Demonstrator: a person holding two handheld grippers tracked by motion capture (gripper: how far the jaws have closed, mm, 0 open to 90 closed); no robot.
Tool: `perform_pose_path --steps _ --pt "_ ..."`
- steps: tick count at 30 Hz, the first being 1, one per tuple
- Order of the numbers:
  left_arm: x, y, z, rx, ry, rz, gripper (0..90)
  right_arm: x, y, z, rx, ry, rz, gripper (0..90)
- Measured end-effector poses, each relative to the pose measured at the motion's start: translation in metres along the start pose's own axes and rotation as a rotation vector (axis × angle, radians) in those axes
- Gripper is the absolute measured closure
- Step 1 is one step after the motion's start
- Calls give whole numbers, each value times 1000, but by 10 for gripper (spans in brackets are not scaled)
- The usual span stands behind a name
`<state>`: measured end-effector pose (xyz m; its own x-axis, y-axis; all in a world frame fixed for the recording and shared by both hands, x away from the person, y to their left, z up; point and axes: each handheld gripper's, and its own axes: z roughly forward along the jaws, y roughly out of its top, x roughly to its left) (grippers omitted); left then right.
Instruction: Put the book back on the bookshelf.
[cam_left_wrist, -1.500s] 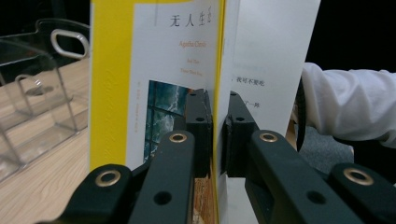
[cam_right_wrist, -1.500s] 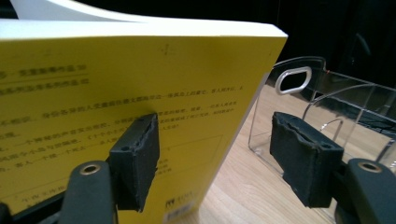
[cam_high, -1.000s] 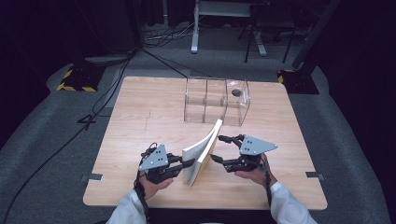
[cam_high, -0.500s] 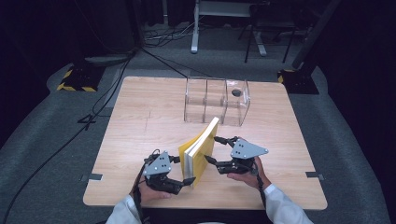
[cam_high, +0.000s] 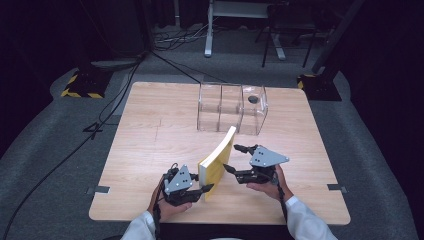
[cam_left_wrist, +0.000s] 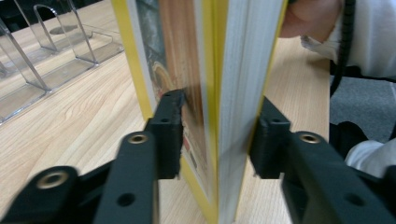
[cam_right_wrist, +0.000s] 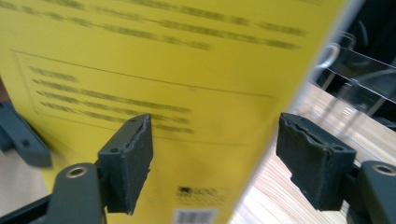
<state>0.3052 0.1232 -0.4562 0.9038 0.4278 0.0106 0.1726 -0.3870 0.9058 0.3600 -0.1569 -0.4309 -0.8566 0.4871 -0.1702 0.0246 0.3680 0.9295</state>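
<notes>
On the wooden table (cam_high: 150, 145) a clear three-slot rack (cam_high: 231, 107) stands near the far edge, and a yellow book (cam_high: 216, 162) stands on its lower edge nearer the person, well apart from the rack and leaning a little, its top toward the rack. Judging by that layout, the work in hand is getting the book upright and into one of the rack's compartments; the book is up off its cover, but none of the carrying or slotting is done. All three compartments hold no book, though a small dark round thing (cam_high: 253, 99) shows at the right-hand one, and I cannot tell whether it lies inside or behind. The left gripper (cam_high: 202, 190) meets the book at its near bottom corner; in the left gripper view its jaws have just been closing around the spine end (cam_left_wrist: 212, 93), one pad against the printed cover and the other just at the back cover, so the grip looks taken or nearly so. The right gripper (cam_high: 234, 158) sits beside the back cover with its jaws wide, one pad (cam_right_wrist: 128, 161) before the cover, the other past the book's edge, neither gripping. The back cover (cam_right_wrist: 154, 70) carries lines of dark print, a ruled box and a barcode (cam_right_wrist: 196, 215) at the bottom, all too blurred to read; no brand can be made out.
</notes>
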Motion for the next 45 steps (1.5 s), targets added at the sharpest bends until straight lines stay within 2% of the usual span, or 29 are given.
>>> perform_pose_path --steps 1,2,3,5,6,8,10,13,16,17,23,24,25,26,27,29,30,31,35,37,39,43,44,45 --pt "0 0 0 0 0 0 688 0 0 0 0 0 0 281" --pt "2 -1 -1 -4 -3 -3 716 -11 -4 -5 4 -9 17 235" --pt "4 -1 -3 -8 -12 -7 734 -14 -5 -6 5 7 22 213" --pt "9 -4 -8 -11 -51 1 749 -19 -6 -10 12 26 26 205" --pt "9 -4 -8 -11 -51 1 750 -19 -6 -10 12 26 26 205" --pt "10 -5 -11 -15 -88 -6 750 -24 -8 -15 11 28 21 214" --pt "11 -7 -14 -17 -135 2 750 -29 -11 -18 13 88 51 211" --pt "12 -8 -17 -15 -193 15 749 -33 -16 -20 24 180 55 204" --pt "13 -9 -19 -10 -220 24 746 -33 -17 -18 31 249 49 210" --pt "13 -9 -20 -8 -219 25 745 -33 -17 -17 30 272 48 212" --pt "19 -11 -23 -5 -186 10 744 -24 -18 -7 50 315 28 305" --pt "20 -11 -24 -3 -175 8 743 -21 -18 -5 58 327 20 354" --pt "20 -11 -25 1 -156 12 742 -19 -19 -3 66 362 8 427" --pt "20 -11 -26 7 -131 28 738 -15 -19 -1 82 384 -21 408" --pt "21 -12 -28 7 -122 27 728 -13 -19 0 78 372 -47 438" --pt "23 -13 -31 4 -106 23 716 -15 -20 -2 70 385 -39 529" --pt "24 -15 -32 -1 -90 10 697 -17 -21 -3 60 411 -30 551" --pt "25 -15 -33 -2 -82 9 690 -16 -22 -4 55 432 -34 558" --pt "28 -16 -34 -3 -59 0 662 -12 -22 -9 55 451 -69 588" --pt "29 -16 -33 -6 -68 0 649 -10 -23 -13 36 493 -83 628" --pt "29 -15 -32 -3 -64 11 642 -10 -23 -15 30 515 -90 638" --pt "27 -13 -30 -6 -64 12 619 -5 -21 -18 5 527 -88 668" --pt "27 -12 -29 -6 -64 15 618 -4 -21 -20 2 529 -93 703" --pt "27 -11 -28 -4 -62 26 617 -2 -20 -22 2 514 -110 723"
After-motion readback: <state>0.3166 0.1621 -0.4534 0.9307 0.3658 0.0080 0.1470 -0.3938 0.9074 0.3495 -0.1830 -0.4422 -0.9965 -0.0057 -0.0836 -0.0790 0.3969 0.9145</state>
